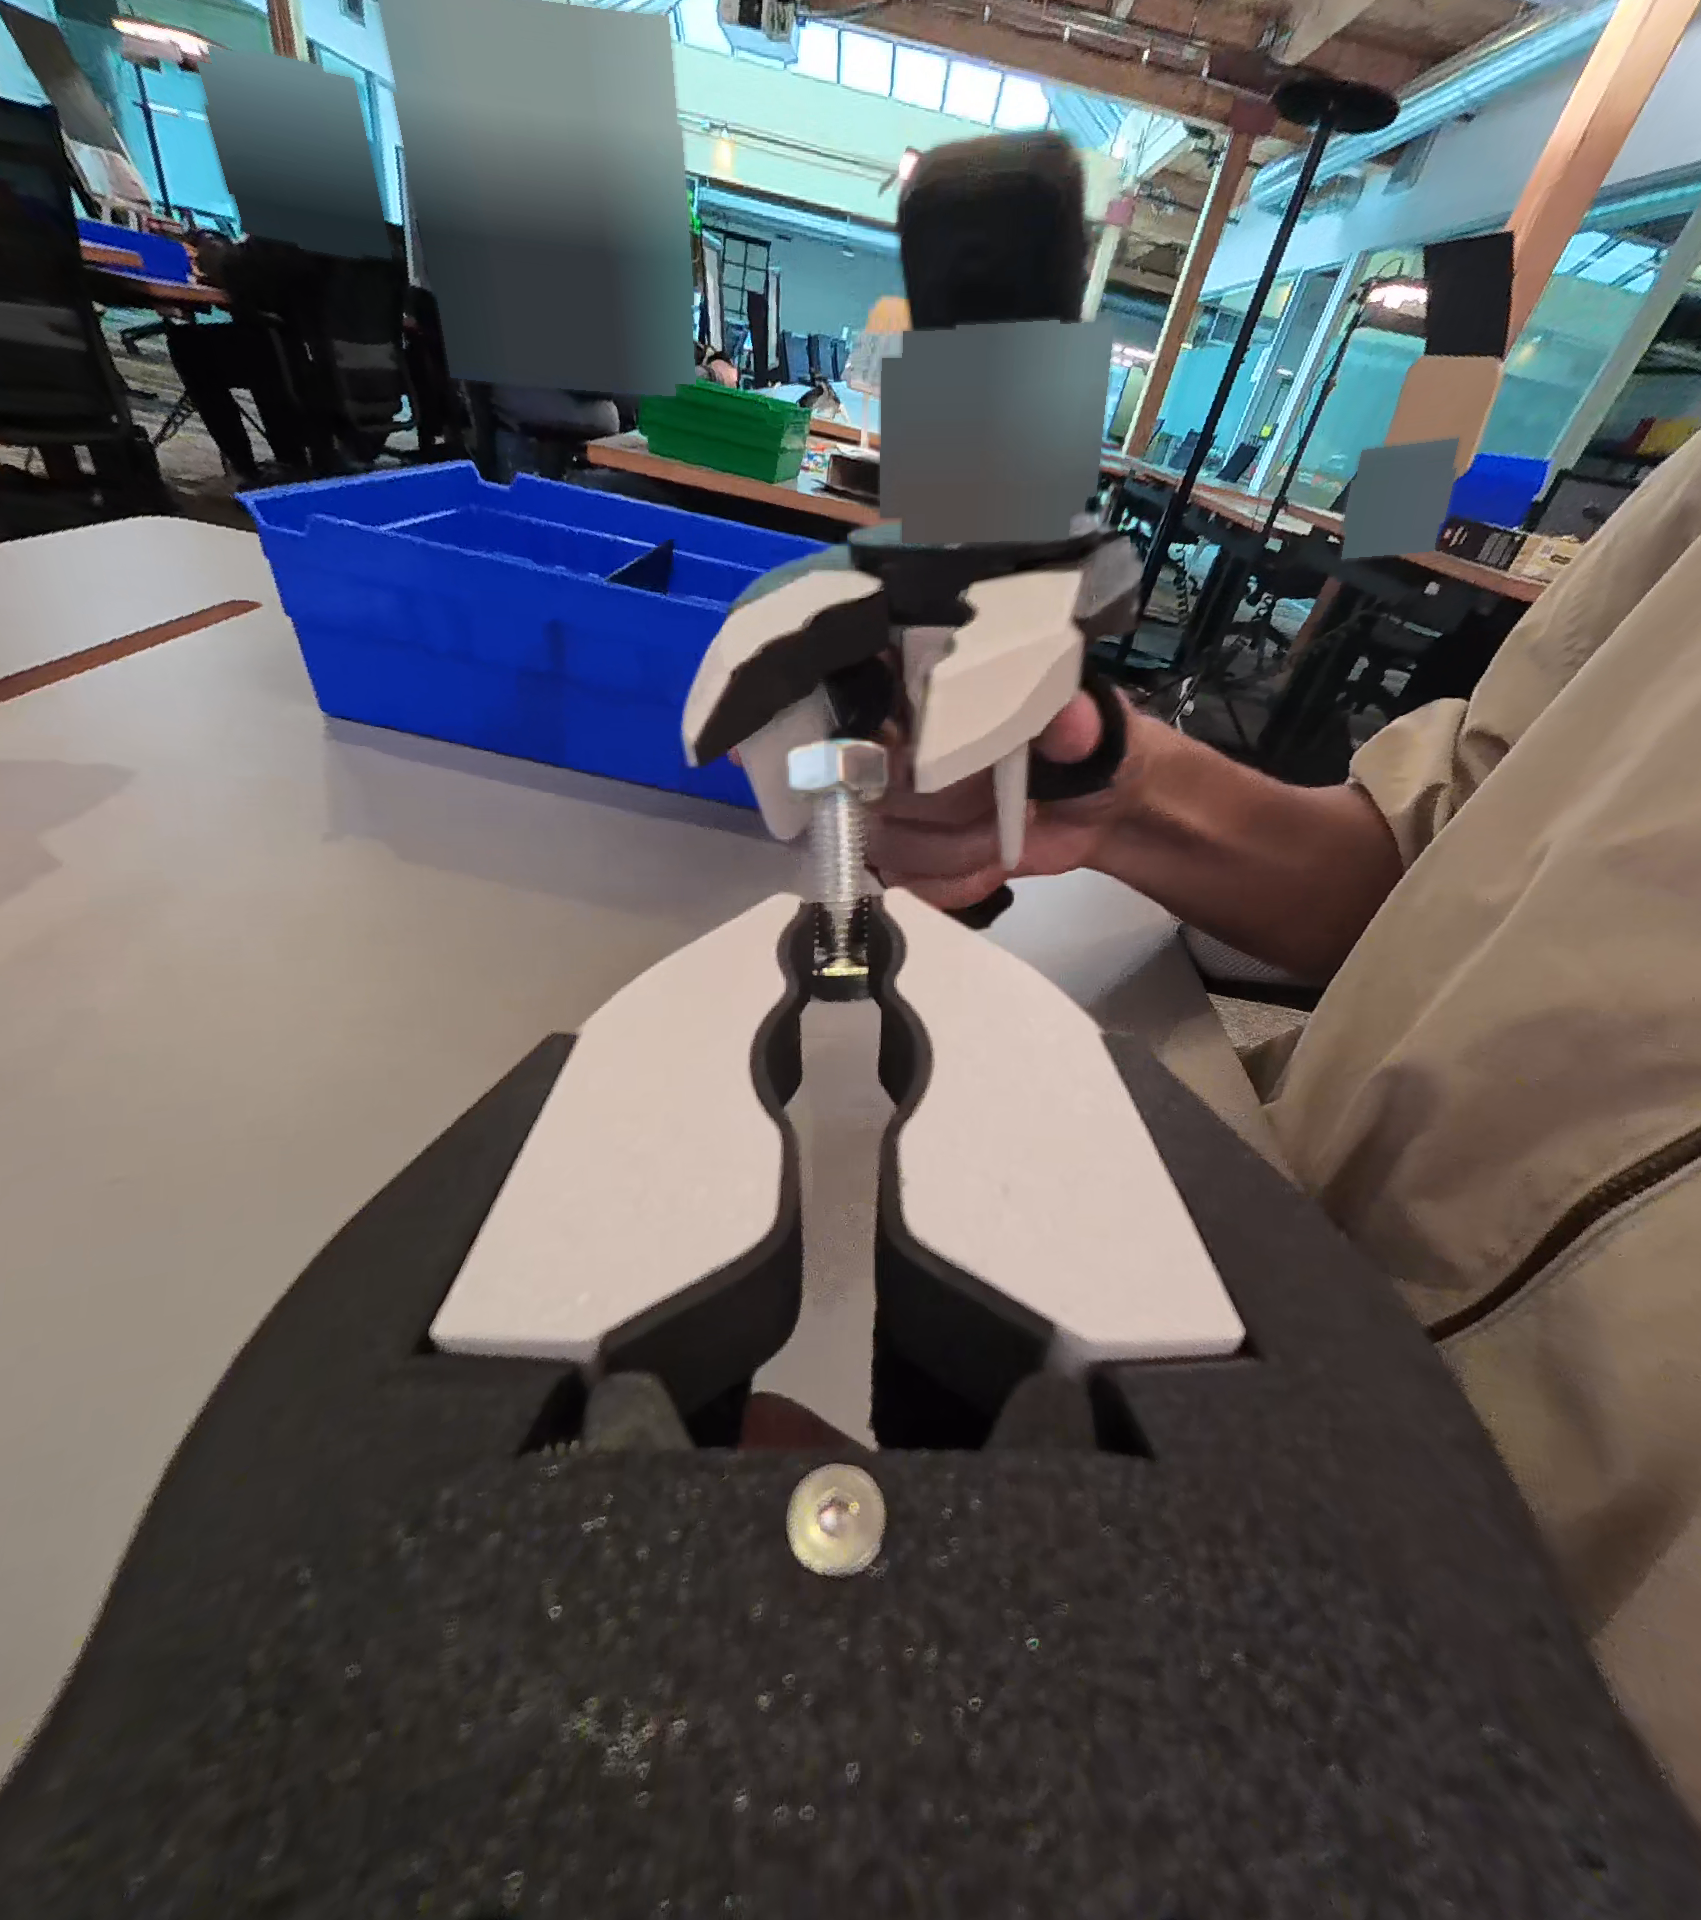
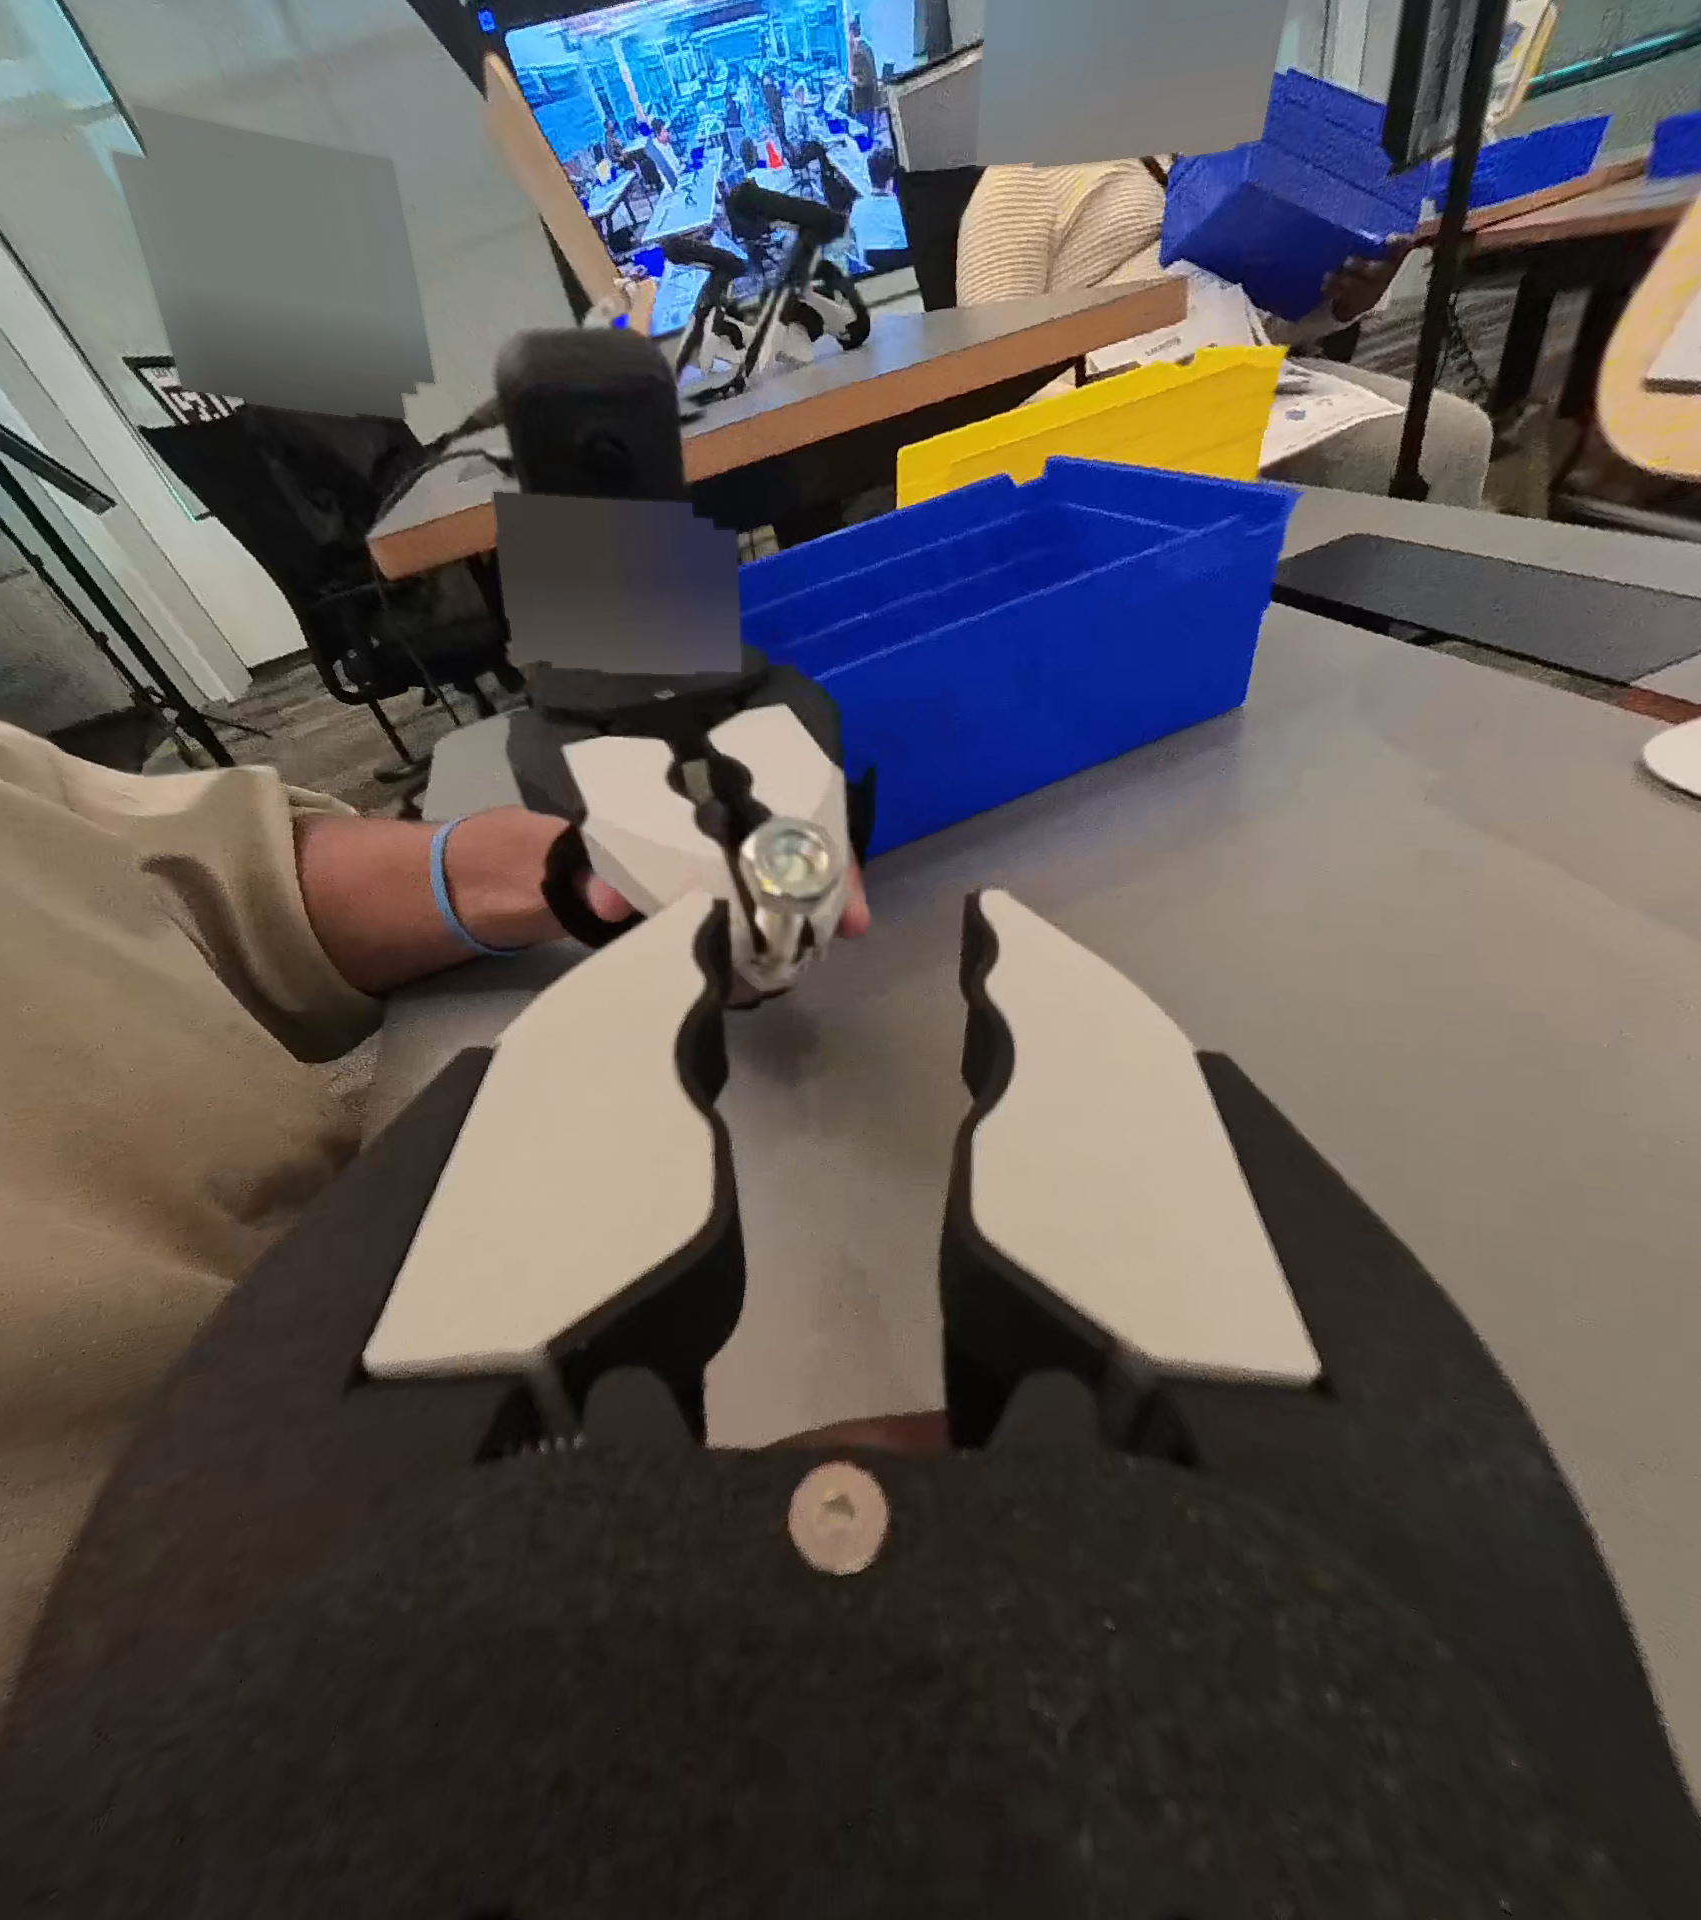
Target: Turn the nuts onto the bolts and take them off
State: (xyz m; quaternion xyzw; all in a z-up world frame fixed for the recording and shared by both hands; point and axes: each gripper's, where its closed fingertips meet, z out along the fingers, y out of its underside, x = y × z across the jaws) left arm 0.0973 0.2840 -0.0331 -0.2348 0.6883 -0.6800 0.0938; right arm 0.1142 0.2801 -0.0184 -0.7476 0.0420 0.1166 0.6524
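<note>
Gripping the lower threads of the bolt (image 1: 833, 831) between closed jaws, the left gripper (image 1: 838, 951) holds it upright above the tabletop (image 1: 202, 987), hex head up. A bright piece low in the grip may be the nut (image 1: 844, 971), though I cannot tell for sure. The right gripper (image 2: 841, 920) sits just beside the bolt head with its jaws spread wide, holding nothing. The blue bin (image 2: 1033, 644) stands well behind.

Judging from this, the step is a re-grip before another turn. To do it well, bring the right jaws squarely over the head's flats, close firmly, and twist about the bolt's axis while the left gripper stays steady, so the threads don't bind or slip.
</note>
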